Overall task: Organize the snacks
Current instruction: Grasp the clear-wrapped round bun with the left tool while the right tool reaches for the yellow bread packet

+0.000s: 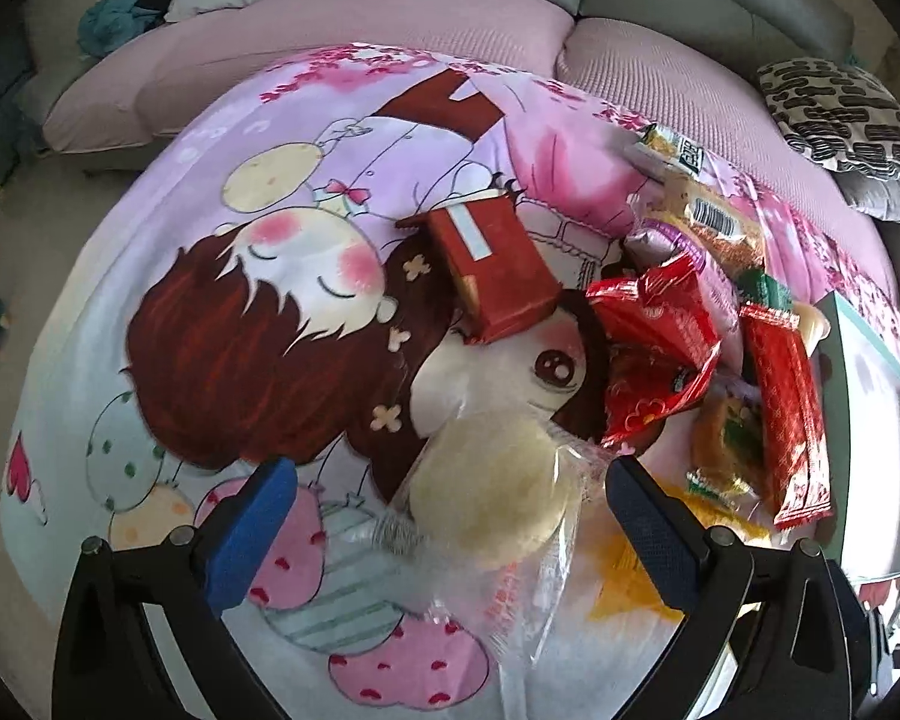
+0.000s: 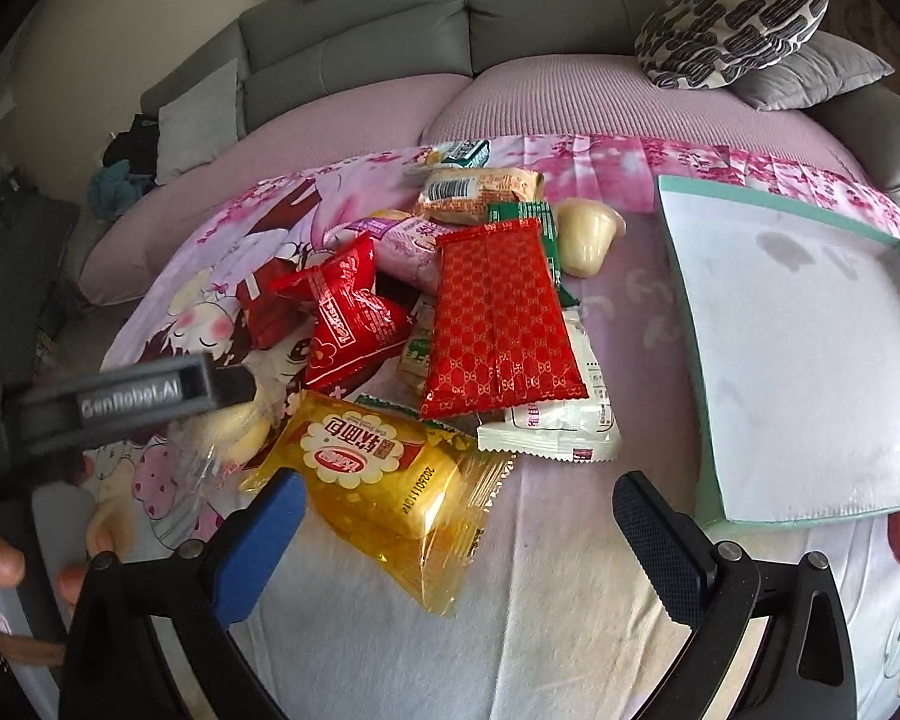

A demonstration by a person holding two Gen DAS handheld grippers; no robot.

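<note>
Fingers of the left gripper [image 1: 450, 510] stand spread around the clear-wrapped pale bun [image 1: 486, 486], nothing pinched, so squeeze gently on the bun, while the right gripper [image 2: 456, 516] gapes over the yellow bread packet [image 2: 378, 480], teal tray [image 2: 678, 276] beyond.

From my left camera, the cartoon-printed cloth [image 1: 210, 228] lay bare to the left of the small red carton [image 1: 491, 267], so a gripper could pass there. To the right, the heap of wrapped snacks [image 1: 690, 312] crowded the way up to the shallow green-rimmed tray [image 1: 840, 372]. From my right camera, a strip of cloth [image 2: 642, 324] ran open between the heap and the tray, whose white floor [image 2: 810, 348] held nothing. The yellow clear-wrapped cake packet [image 2: 390, 480] blocked the near left.
</note>
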